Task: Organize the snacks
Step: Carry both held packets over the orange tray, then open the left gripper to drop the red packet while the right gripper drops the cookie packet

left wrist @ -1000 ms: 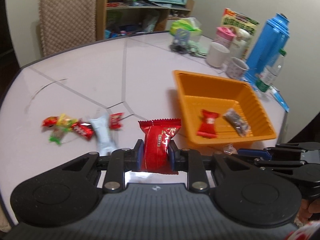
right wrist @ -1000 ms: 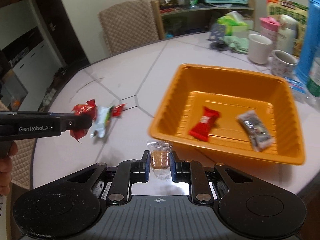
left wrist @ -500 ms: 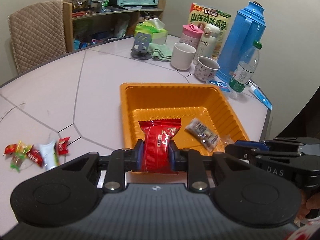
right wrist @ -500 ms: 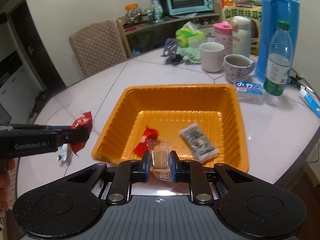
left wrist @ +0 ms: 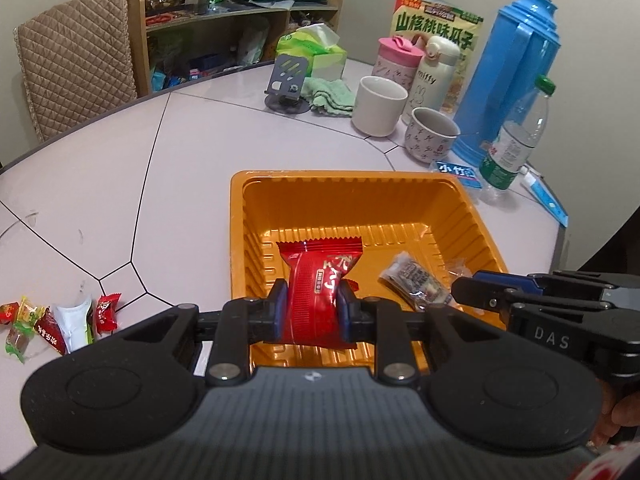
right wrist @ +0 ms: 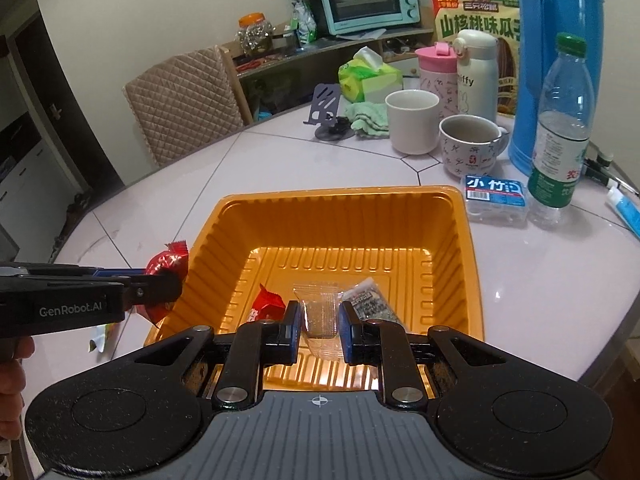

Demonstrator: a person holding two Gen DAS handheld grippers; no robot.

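Pale table (left wrist: 192, 184) carries orange tray (left wrist: 348, 178), our landmark. We hold left gripper (left wrist: 312, 312) above tray's near edge, jaws clamped on red packet (left wrist: 316, 296); packet upright, long axis running away from us, crimped end up. Right gripper (right wrist: 319, 322) also over near edge, jaws pinching clear wrapper (right wrist: 320, 312), upright. We count two snacks on tray floor: one red candy (right wrist: 266, 306), one dark speckled packet (right wrist: 368, 304) lying diagonal. Left of tray, loose candy pile (left wrist: 60, 320). Beyond tray: two mugs (right wrist: 412, 120), one water bottle (right wrist: 560, 132), one blue thermos (left wrist: 516, 76).
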